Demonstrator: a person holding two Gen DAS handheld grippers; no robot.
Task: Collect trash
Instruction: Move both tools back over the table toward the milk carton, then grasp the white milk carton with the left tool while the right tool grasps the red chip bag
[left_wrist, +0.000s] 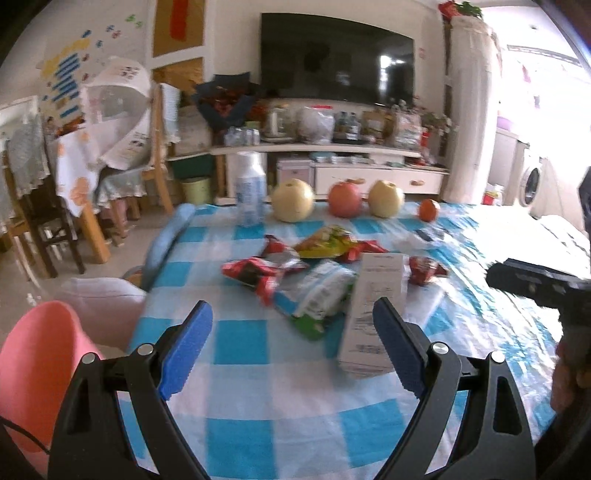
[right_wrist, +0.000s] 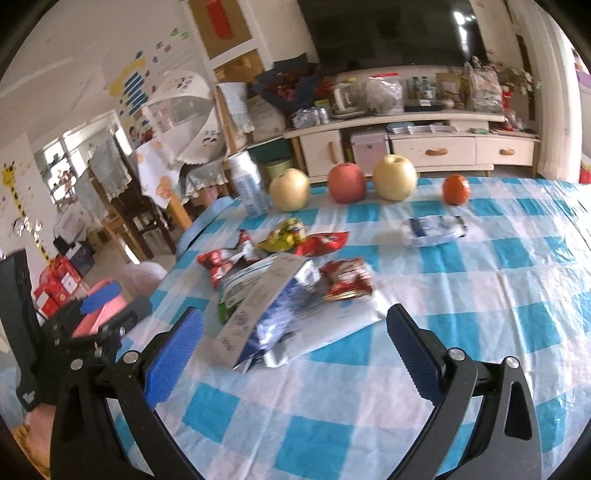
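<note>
1. The trash lies in a loose heap near the middle of the table (right_wrist: 480, 295), on the blue-and-white checked cloth: red snack wrappers (right_wrist: 221, 260), a yellow-green wrapper (right_wrist: 286, 234), a green-and-white packet (left_wrist: 321, 295) and a long white carton (right_wrist: 258, 306) tipped across the pile. A flattened blue-and-white wrapper (right_wrist: 434, 229) sits apart, toward the right side.

2. The fruit stands in a neat row along the far edge: two pale pears (right_wrist: 290, 189), a red apple (right_wrist: 347, 182) and a small orange (right_wrist: 456, 189), with a white bottle (right_wrist: 247, 184) at the left end. Being lined up and whole, they read as things to keep, not litter.

3. The left gripper (left_wrist: 291, 347) hangs above the near edge of the cloth with its blue fingers (left_wrist: 186, 347) spread wide and nothing between them. Its aim falls on the carton and the green packet, probably the first pick.

4. The right gripper (right_wrist: 295, 354) has its fingers (right_wrist: 173, 358) spread wide as well, empty, with the heap straight ahead of it.

5. Both tools tilt downward toward the pile, which suits coming at flat, crinkly wrappers from above.

6. A pink bin-like tub (left_wrist: 37, 369) shows low at the left of the table; I judge it the likely place for the trash, though that is not certain.
</note>
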